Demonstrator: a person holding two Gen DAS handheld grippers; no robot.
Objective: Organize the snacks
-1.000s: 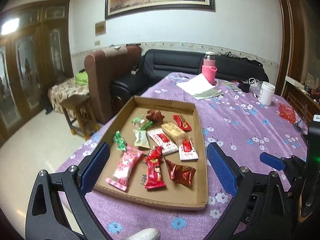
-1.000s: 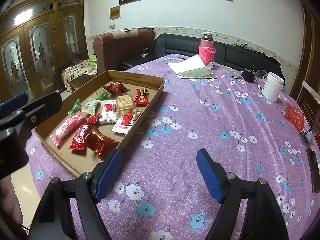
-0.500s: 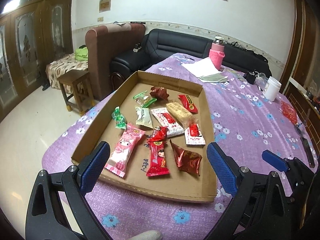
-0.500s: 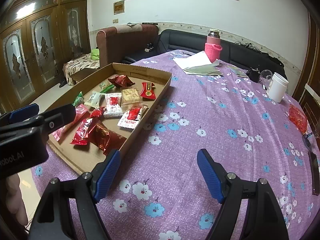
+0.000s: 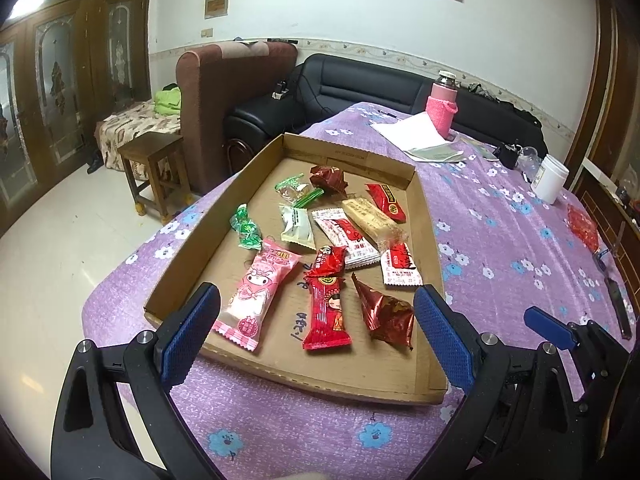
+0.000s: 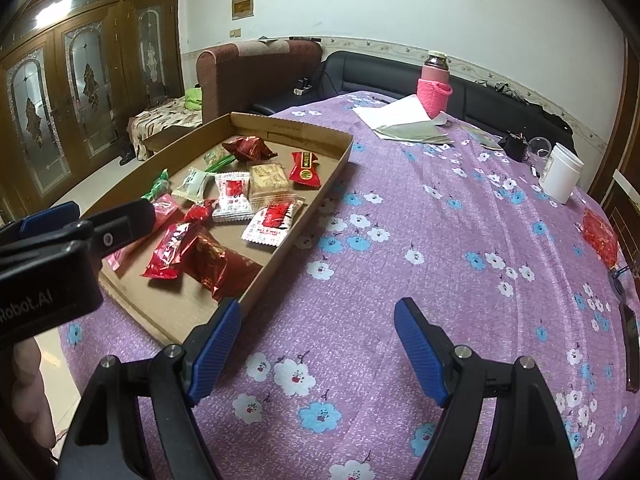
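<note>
A shallow cardboard tray point(image 5: 424, 216) point(image 6: 332, 176) lies on the purple flowered tablecloth and holds several wrapped snacks. Among them are a pink character pack point(image 5: 260, 288), a red bar point(image 5: 326, 312), a dark red foil pack point(image 5: 386, 314) point(image 6: 216, 264), a white-red sachet point(image 5: 400, 266) point(image 6: 272, 220) and a green candy point(image 5: 246, 230). My left gripper point(image 5: 316, 336) is open and empty above the tray's near edge. My right gripper point(image 6: 318, 348) is open and empty over the cloth, right of the tray's near corner.
A pink-sleeved bottle point(image 5: 440, 108) and papers point(image 5: 416, 136) stand at the table's far end. A white jar point(image 6: 560, 178) and a red bag point(image 6: 600, 236) lie at the right. A wooden stool point(image 5: 156, 168) and sofas stand left of the table.
Both grippers have moved forward and lower toward the tray, which looks larger and nearer now. The snacks lie as before. Both grippers stay open.
</note>
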